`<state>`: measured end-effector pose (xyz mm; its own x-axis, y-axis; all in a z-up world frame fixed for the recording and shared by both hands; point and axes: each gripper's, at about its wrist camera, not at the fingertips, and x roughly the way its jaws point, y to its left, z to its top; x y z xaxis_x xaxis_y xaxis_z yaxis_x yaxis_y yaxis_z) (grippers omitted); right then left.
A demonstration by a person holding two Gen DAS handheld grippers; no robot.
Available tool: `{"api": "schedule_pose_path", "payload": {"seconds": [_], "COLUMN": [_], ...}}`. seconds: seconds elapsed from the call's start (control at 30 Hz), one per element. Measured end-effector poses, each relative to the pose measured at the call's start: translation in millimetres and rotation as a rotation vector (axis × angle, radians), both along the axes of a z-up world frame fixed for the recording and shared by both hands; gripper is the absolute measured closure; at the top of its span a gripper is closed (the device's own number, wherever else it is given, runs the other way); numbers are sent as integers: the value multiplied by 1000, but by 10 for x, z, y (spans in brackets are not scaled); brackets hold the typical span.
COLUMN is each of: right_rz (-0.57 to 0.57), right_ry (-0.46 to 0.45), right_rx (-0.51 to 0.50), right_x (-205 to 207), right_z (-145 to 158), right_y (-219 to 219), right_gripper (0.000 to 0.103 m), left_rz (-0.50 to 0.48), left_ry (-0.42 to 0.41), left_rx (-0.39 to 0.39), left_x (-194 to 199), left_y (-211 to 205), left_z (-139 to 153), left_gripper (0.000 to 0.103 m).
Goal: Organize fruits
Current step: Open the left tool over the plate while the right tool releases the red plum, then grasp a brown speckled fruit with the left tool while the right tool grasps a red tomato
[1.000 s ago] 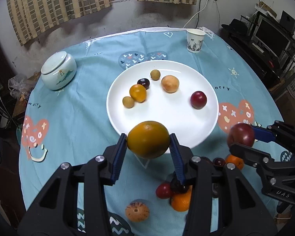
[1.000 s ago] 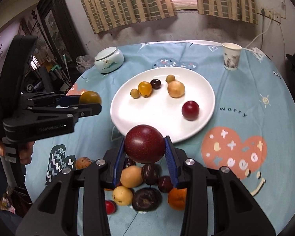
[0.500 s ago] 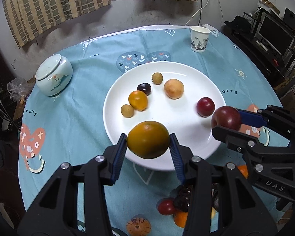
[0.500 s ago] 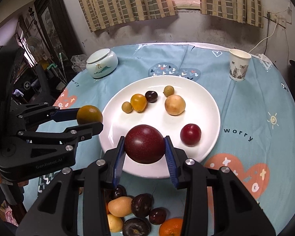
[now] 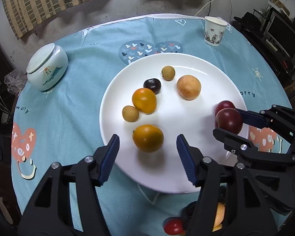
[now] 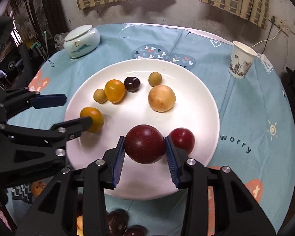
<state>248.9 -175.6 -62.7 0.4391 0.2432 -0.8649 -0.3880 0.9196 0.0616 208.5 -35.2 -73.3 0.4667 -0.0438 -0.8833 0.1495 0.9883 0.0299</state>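
Partly hidden: fruit pile [image 6: 116, 224] under grippers. Left gripper [image 5: 147, 153] just opened, orange fruit [image 5: 148, 140] free on plate [image 5: 186, 173]; right gripper [image 6: 145, 157] clamps dark-red fruit [image 6: 144, 146].

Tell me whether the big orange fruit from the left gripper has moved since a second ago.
Yes. The orange fruit was clamped near the white plate's near rim; now it lies farther in on the plate, between the just-opened jaws of the left gripper, pads clear of it.

The right gripper [image 6: 145, 147] pinches a dark red fruit [image 6: 144, 146] between its jaws over the white plate [image 6: 196, 102], just beside a smaller red fruit [image 6: 183, 139]; at left, the left gripper [image 6: 72, 110] has just been opening its jaws, an orange fruit [image 6: 93, 118] lying free between them on the plate.
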Motion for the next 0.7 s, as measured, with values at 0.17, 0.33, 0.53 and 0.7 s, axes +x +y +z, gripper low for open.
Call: {"api": "schedule_pose_path", "payload": {"seconds": [0.17,0.33,0.53,0.7], "right_rz": [-21,-60,-77,-61], "right_ry": [4,-32,-115,-134], "right_rx": [62,85,158,187], "right_x": [6,30,-303,-956], "right_z": [106,222,663,818], "right_y": [-75,-87,-299,-548], "right_gripper": [61,13,13,13], "left_rz": [22,49,87,99], "left_ry": [-11,-42,-90,-125], "left_rx": [-13,-27,-64,-75], "left_x": [-18,-138,-414,-826], "left_y": [98,209,442,669], "left_z": [105,292,559,699], "left_gripper": [41,41,41,34]}}
